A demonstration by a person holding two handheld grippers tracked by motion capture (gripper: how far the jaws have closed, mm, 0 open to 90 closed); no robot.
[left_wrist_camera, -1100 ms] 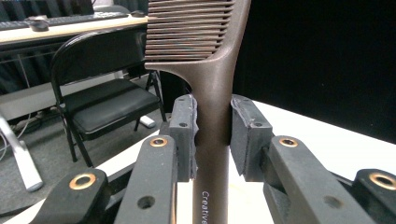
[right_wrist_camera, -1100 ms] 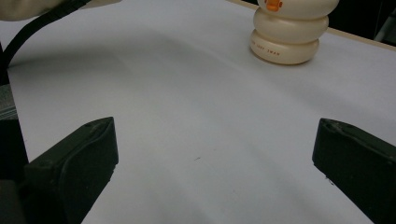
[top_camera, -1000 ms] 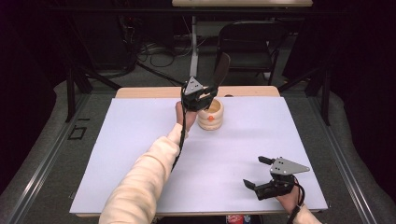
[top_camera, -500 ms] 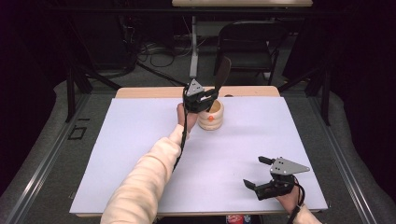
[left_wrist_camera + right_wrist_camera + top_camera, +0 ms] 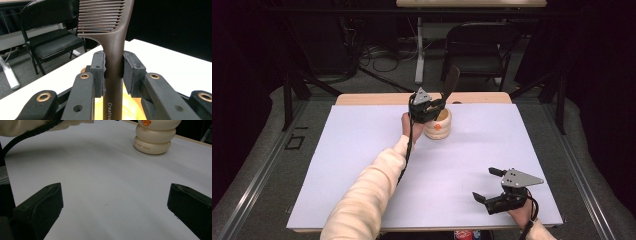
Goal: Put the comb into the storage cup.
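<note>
Left gripper view: left gripper (image 5: 113,72) clamps a smooth brown plastic comb (image 5: 110,27) upright above the ribbed cream holder (image 5: 438,125); right gripper (image 5: 491,184) stands wide, empty.

the left forearm, in a cream sleeve, reaches forward across the table, its hand (image 5: 411,127) carrying the left gripper (image 5: 428,107) at the far end, jaws clamped tight on a dark handle. the right hand (image 5: 523,214) sits low at the near right edge, the right gripper (image 5: 484,184) level with jaws spread wide.
</note>
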